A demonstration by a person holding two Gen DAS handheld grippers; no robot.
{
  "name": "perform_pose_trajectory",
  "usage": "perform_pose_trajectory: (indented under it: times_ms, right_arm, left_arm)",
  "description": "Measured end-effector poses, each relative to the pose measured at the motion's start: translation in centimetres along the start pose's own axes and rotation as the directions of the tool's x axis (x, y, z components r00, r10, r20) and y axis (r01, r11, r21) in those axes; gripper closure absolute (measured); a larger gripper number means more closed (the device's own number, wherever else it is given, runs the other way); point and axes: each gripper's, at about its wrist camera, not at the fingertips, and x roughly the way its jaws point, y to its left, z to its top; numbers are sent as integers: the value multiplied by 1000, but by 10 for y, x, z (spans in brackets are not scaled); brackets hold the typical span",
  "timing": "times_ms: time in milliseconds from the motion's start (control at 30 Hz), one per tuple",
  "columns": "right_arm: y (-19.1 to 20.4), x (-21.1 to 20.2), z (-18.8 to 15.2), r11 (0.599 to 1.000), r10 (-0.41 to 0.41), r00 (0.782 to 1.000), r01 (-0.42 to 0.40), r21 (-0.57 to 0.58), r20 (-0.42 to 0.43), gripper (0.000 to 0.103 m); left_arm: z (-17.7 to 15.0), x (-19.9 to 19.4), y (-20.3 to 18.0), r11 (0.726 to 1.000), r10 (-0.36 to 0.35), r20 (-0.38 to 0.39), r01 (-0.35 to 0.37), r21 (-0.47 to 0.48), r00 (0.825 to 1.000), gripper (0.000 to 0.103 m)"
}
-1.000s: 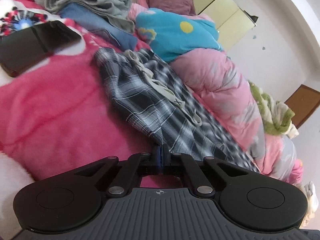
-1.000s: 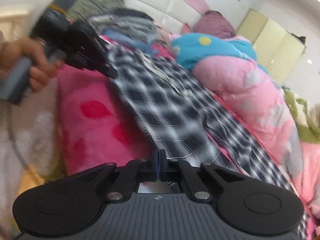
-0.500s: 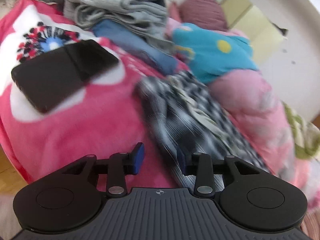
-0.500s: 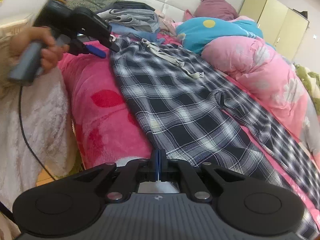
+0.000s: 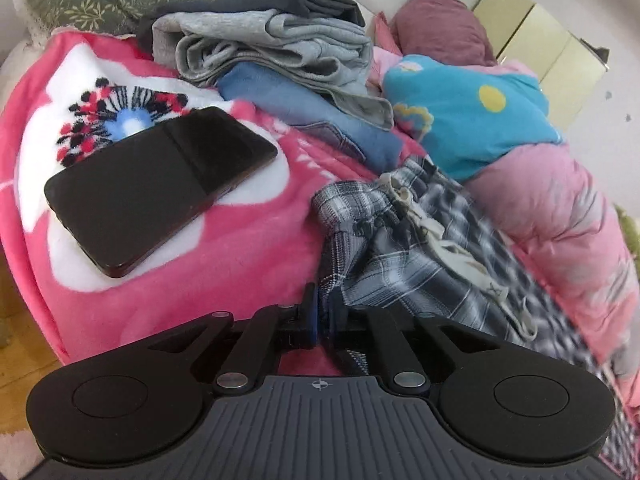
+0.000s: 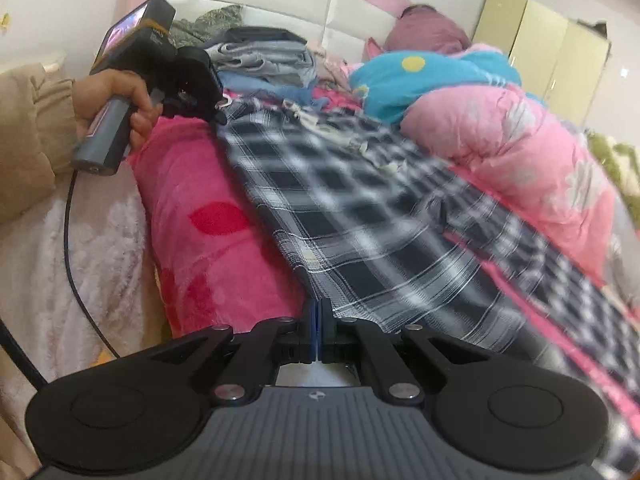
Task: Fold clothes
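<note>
Across pink blanket (image 6: 208, 216), plaid trousers (image 6: 360, 216) stretched between left gripper (image 5: 323, 312) and right gripper (image 6: 319, 320), both clamped on edge fabric. Thin pinch: likely to slip, spoiling alignment.

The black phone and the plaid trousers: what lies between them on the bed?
Only bare pink blanket between the phone and the plaid trousers, in the left wrist view.
</note>
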Motion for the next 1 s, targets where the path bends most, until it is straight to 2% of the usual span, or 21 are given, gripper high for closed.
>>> perform_pose_trajectory:
  times_ms: [100,167,200,267,333,467,533,567,600,633,667,700,767,833,900,933,1000]
  right_arm:
    - [-5,9,-7,996,33,999,-31,82,-22,102]
    - [-13,6,-7,984,66,998,-62,166,-14,99]
    - [-18,3,-9,973,92,996,-89,212,-6,95]
    - [-27,-4,-16,937,152,988,-149,316,15,89]
    - [-36,-11,-25,889,195,980,-193,415,38,87]
    - [-83,-60,-56,794,54,995,-93,601,82,86]
    - [-106,-85,-71,726,-21,996,-48,686,92,83]
    - [-118,-97,-79,688,-59,994,-28,725,94,80]
    - [-130,-110,-87,647,-96,991,-9,762,93,74]
    - [-141,-122,-94,604,-134,987,9,797,91,68]
    - [-157,-138,-105,558,-213,975,67,827,65,65]
    - [-171,-150,-115,520,-275,961,120,846,33,62]
    - [-202,-176,-137,410,-395,916,241,880,-67,62]
    - [-229,-195,-157,343,-464,878,302,890,-118,62]
    - [-254,-208,-172,286,-525,825,403,869,-210,62]
    - [-266,-211,-179,282,-535,811,435,855,-236,62]
    - [-290,-215,-191,277,-556,786,481,832,-270,62]
  left_arm:
    - [-3,-14,-5,998,11,32,-12,55,999,88]
    - [-8,-23,-7,995,23,48,-27,96,999,79]
    - [-11,-28,-6,993,35,56,-41,111,998,72]
    - [-17,-40,-5,989,70,74,-79,123,995,69]
    - [-22,-51,-8,988,64,84,-75,133,994,69]
    - [-31,-68,-35,978,-27,100,6,208,995,69]
    - [-40,-69,-62,956,-117,57,97,275,992,69]
    - [-44,-69,-75,941,-160,33,143,307,987,69]
    - [-49,-69,-88,922,-203,7,188,337,979,69]
    - [-57,-67,-104,894,-252,-42,249,374,967,69]
    - [-65,-65,-119,864,-289,-88,299,406,953,69]
    - [-74,-62,-134,831,-323,-135,349,434,937,69]
    - [-94,-58,-158,759,-374,-207,427,492,904,69]
    - [-115,-53,-179,681,-412,-263,486,547,873,69]
    - [-134,-48,-192,630,-419,-297,510,585,858,69]
    - [-143,-44,-197,606,-416,-314,517,604,854,69]
    - [-154,-35,-200,596,-387,-329,506,623,861,69]
